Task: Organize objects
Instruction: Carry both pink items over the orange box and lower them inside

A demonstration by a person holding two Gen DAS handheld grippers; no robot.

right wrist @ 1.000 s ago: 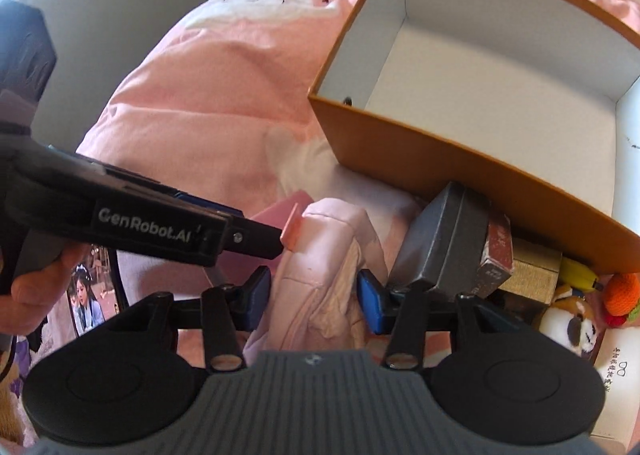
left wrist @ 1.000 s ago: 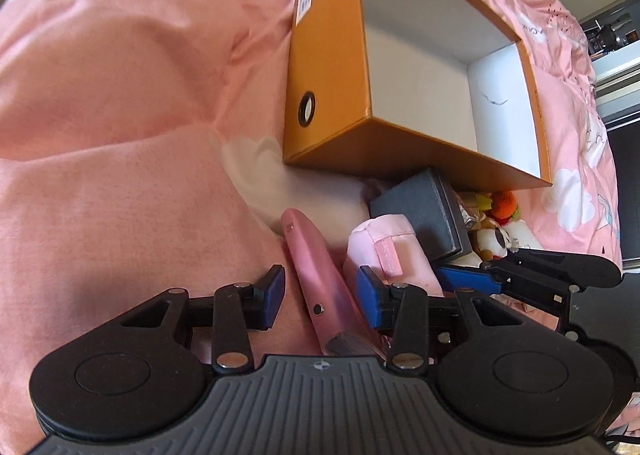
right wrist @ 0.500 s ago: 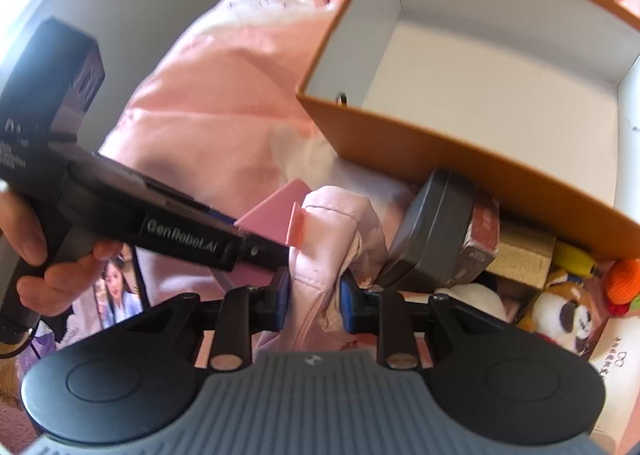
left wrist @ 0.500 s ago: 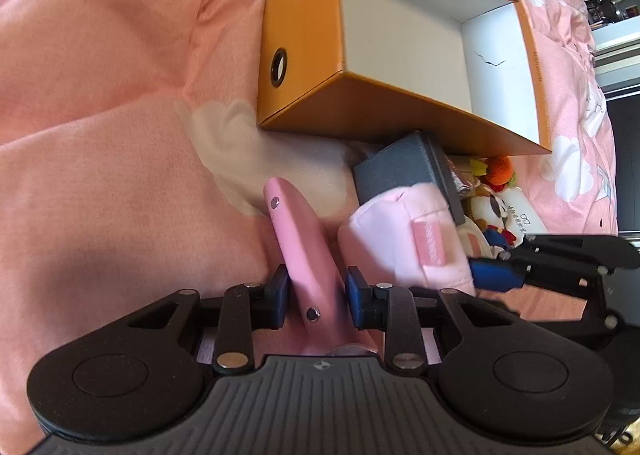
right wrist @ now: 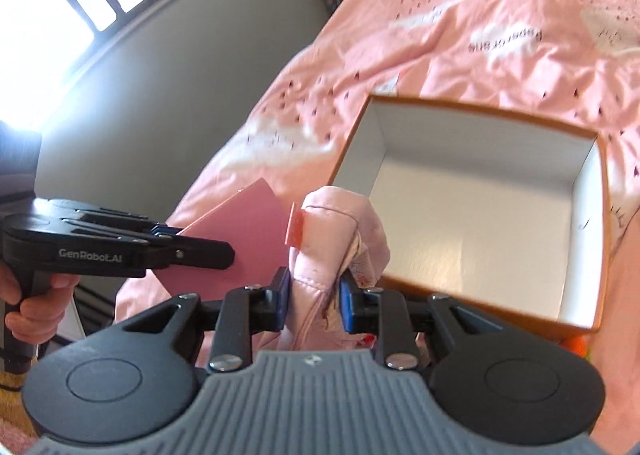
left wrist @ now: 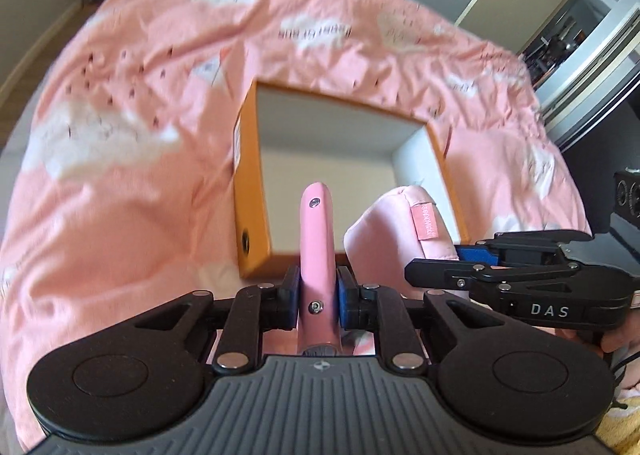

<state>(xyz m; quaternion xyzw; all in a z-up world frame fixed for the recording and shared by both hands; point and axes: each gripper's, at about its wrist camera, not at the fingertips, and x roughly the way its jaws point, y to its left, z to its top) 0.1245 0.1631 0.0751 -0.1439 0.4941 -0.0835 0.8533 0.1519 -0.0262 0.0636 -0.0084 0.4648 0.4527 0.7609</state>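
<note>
"GenRobot.AI" is printed white on the black left gripper [right wrist: 168,233] body at left of the right wrist view, "DAS" in white on the right gripper [left wrist: 476,255] body at right of the left wrist view, while upside-down print on the pink bedspread [right wrist: 460,15] stays unreadable.

Box [left wrist: 248,191] on bedspread [left wrist: 120,103]; flat case [left wrist: 316,239] left of pouch [left wrist: 396,227], both before box.

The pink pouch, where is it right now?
The pouch is clamped in the right gripper, just before the orange box, right of the left gripper's pink case.
</note>
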